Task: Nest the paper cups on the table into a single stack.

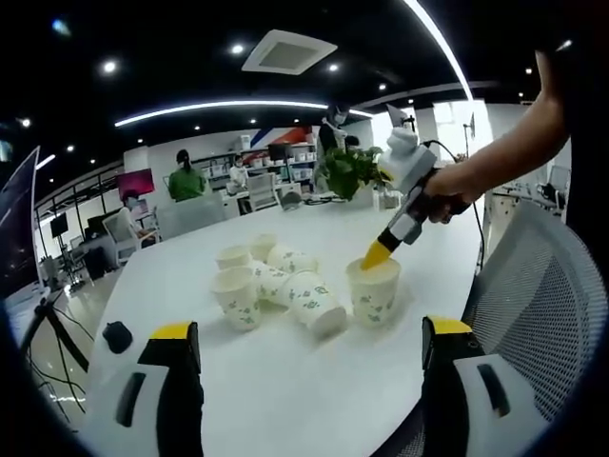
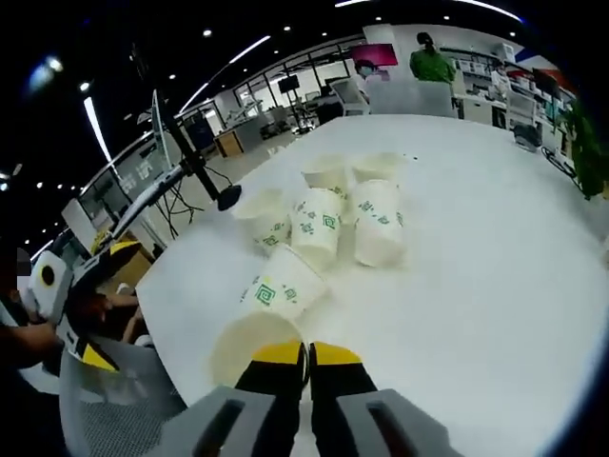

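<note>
Several white paper cups with green prints sit in a loose cluster on the white table [image 1: 285, 400]. One upright cup [image 1: 373, 290] [image 2: 245, 347] stands nearest the right gripper [image 1: 376, 255] [image 2: 306, 354], whose yellow tips are shut on its rim. A tipped cup [image 1: 314, 305] [image 2: 281, 286] lies against it. Further cups [image 1: 236, 297] [image 2: 319, 224] stand or lie behind. My left gripper [image 1: 311, 328] is open, its jaws wide apart above the table's near edge and short of the cups. The left gripper [image 2: 107, 305] also appears beyond the table edge, held by a hand.
A small black object [image 1: 116, 335] rests on the table at the left. A potted plant [image 1: 347, 169] stands at the far end. A mesh chair [image 1: 542, 305] is close by the table edge. A black stand [image 2: 205, 171] rises beside the table. People sit in the background.
</note>
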The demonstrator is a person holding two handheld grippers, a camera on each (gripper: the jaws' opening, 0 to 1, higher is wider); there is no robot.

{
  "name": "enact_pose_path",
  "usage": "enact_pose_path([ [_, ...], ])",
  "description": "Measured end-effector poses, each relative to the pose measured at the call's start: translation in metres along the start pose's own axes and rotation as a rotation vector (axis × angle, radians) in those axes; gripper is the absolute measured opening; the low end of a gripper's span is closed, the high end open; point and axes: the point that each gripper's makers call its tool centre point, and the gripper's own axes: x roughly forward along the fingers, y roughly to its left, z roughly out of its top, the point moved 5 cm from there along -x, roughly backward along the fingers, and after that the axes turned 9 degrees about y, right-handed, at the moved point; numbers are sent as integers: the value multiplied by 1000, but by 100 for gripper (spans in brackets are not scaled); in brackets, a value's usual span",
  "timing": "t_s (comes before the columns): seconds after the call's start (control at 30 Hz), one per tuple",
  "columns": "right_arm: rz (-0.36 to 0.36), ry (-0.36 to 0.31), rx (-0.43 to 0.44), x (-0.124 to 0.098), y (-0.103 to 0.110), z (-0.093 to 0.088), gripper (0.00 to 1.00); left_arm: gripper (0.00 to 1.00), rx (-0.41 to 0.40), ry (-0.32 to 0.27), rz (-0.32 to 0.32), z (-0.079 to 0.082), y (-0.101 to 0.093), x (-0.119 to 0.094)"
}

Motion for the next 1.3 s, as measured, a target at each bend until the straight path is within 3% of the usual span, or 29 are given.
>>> enact_pose_path([
  [0.33, 10, -31, -10, -2, 10, 3, 2, 95, -14, -3, 15, -1, 4, -1],
  [0.5, 18, -86, -18, -12, 8, 10, 11, 94, -33, -7, 30, 1, 6, -2],
  [0.73, 16, -209, -45, -32, 0, 15, 37, 94, -23, -3, 18, 8, 2, 1],
  [1.07, -77, -281, -143, -68, -2, -16, 62, 86, -32, 83, 32, 14, 17, 21],
  [1.3, -136, -281, -187, -92, -12, -36, 71, 83, -36, 162, 9, 9, 24, 49],
])
